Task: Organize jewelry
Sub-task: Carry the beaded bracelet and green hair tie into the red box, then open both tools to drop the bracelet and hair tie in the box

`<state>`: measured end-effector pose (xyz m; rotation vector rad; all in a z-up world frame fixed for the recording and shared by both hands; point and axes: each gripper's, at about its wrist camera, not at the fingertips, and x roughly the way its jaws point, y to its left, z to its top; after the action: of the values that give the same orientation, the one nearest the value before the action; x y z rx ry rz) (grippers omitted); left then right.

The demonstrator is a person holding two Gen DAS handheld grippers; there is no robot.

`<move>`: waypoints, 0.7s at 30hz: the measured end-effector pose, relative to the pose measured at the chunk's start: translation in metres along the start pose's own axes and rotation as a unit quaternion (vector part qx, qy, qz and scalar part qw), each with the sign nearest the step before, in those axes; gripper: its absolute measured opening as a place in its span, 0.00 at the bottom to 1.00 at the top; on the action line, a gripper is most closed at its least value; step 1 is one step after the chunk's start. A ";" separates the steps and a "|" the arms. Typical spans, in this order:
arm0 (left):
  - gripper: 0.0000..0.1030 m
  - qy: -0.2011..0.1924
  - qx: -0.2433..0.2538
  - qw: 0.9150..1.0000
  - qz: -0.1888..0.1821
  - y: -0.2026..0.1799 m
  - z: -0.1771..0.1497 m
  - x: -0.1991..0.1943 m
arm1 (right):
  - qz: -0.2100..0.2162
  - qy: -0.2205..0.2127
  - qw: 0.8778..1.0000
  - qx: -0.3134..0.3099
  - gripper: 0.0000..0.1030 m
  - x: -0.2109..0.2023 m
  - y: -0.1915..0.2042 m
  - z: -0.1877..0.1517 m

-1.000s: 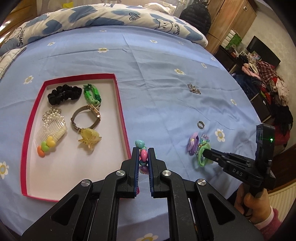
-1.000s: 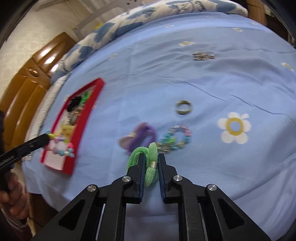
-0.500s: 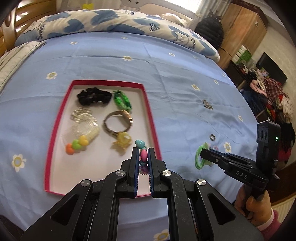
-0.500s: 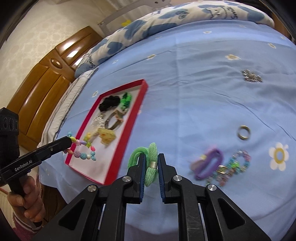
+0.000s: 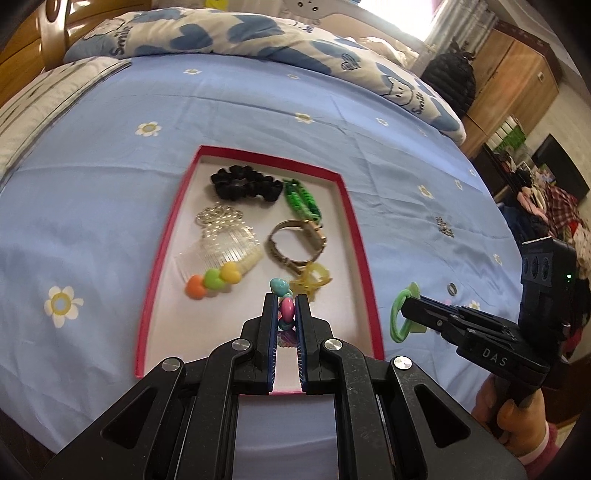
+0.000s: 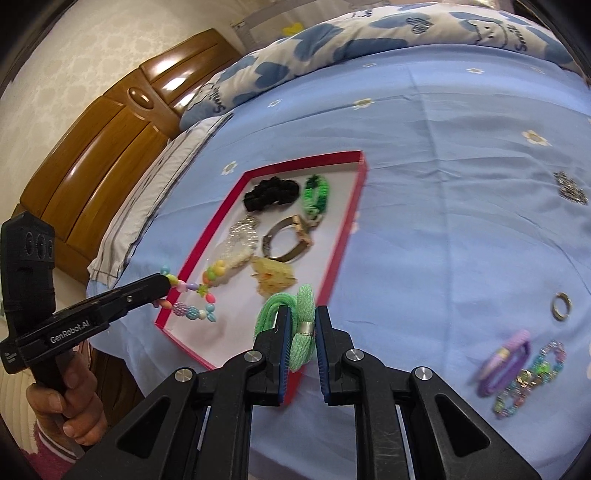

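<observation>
- One red tray (image 5: 352, 221)
- Two hand-held grippers: left (image 5: 285, 300), right (image 6: 302, 312)
- Two bead bracelets (image 6: 192, 299) (image 6: 532, 376)
- Two green hair ties (image 6: 295, 325) (image 6: 316, 194)
- One watch (image 5: 299, 242)
- One ring (image 6: 561, 305)

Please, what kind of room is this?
Most likely a bedroom in a home. The work surface is a bed with a blue flowered sheet, a folded duvet lies at its far end, and a wooden headboard stands behind.

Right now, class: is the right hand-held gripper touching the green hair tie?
Touching. The right wrist view shows the right hand-held gripper with its blue pads pressed against both sides of the green hair tie, lifting it off the bedsheet.
</observation>
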<state>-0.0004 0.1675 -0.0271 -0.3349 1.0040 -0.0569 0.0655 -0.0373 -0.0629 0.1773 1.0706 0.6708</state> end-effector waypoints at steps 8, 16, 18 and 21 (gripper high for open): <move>0.07 0.014 -0.019 1.000 0.010 0.022 -0.006 0.013 | 0.013 0.025 0.999 -0.030 0.12 0.027 0.028 0.004; 0.07 0.027 -0.036 0.999 0.018 0.040 -0.012 0.026 | 0.011 0.062 0.997 -0.046 0.13 0.060 0.042 0.000; 0.07 0.031 -0.040 0.998 0.022 0.045 -0.014 0.029 | 0.007 0.068 0.996 -0.049 0.13 0.065 0.042 0.000; 0.07 0.040 -0.046 0.998 0.024 0.052 -0.016 0.035 | -0.001 0.078 0.996 -0.054 0.13 0.072 0.042 0.001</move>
<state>-0.0007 0.2053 -0.0795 -0.3941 1.0948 0.0199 0.0705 0.0380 -0.0980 0.0311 1.1804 0.7475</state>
